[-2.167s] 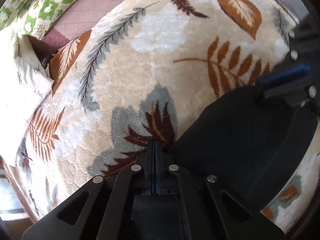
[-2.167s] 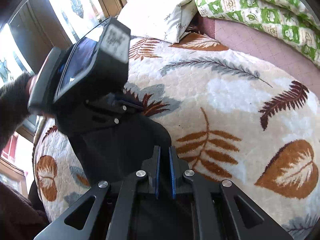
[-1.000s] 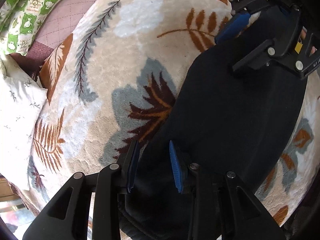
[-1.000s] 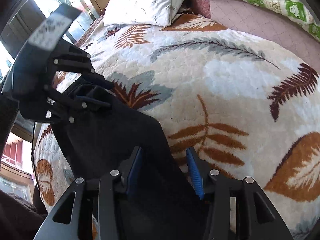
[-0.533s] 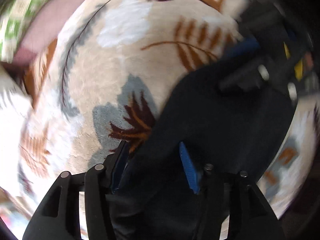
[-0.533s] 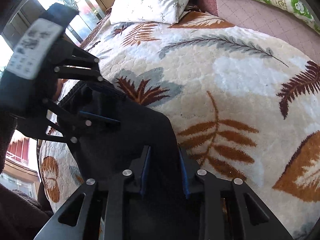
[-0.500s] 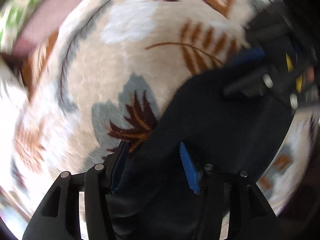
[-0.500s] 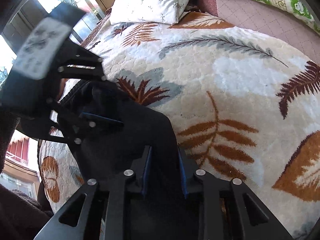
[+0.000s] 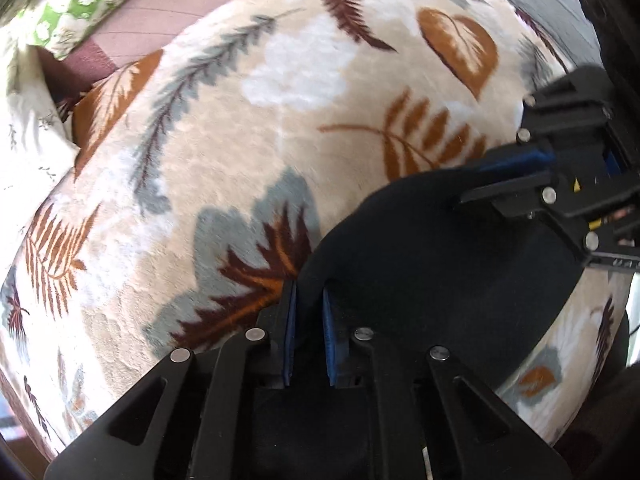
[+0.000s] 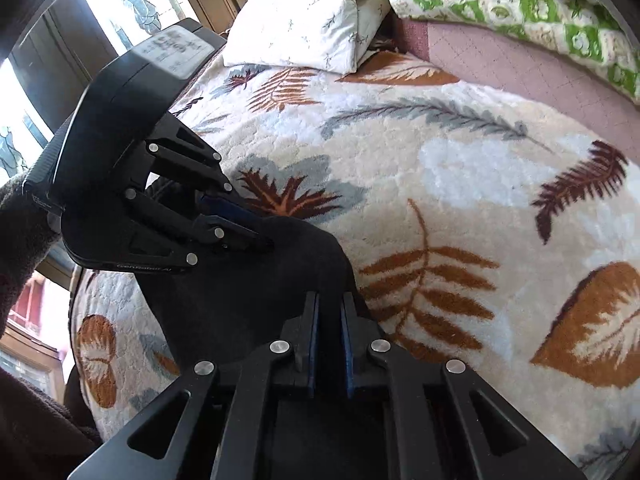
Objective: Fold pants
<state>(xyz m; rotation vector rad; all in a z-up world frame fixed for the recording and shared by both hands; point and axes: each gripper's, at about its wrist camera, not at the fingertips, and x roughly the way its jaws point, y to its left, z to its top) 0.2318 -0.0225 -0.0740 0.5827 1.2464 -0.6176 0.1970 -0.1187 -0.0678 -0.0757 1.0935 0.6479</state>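
A: Where are the pants (image 9: pixel 432 264) being kept at this moment?

B: They are being held over the bed, on the leaf-patterned blanket (image 9: pixel 240 140), near its close edge. In the left wrist view the dark cloth is lying to the right of the brown and grey leaf motif; in the right wrist view it is spreading leftward from the camera.

A: And how is the left gripper (image 9: pixel 308 312) being used?

B: Its blue-padded fingers (image 9: pixel 289 332) are being clamped on one edge of the black fabric, which is bunching between them.

A: The right gripper (image 10: pixel 329 320)?

B: The same is being done there: its fingers (image 10: pixel 313 344) are being pressed onto a fold of the cloth at the near right corner. Both grippers are being pointed steeply downward.

A: Why are two separate edges being pinched?

B: Probably so that the cloth is being kept taut between two points, letting one end be carried over the other without sagging or twisting.

A: What else is being seen?

B: A white pillow (image 10: pixel 304 28) and a green patterned quilt (image 10: pixel 520 8) are lying at the far side, well apart from the garment. A sleeve (image 10: pixel 20 232) is being shown behind the left tool.
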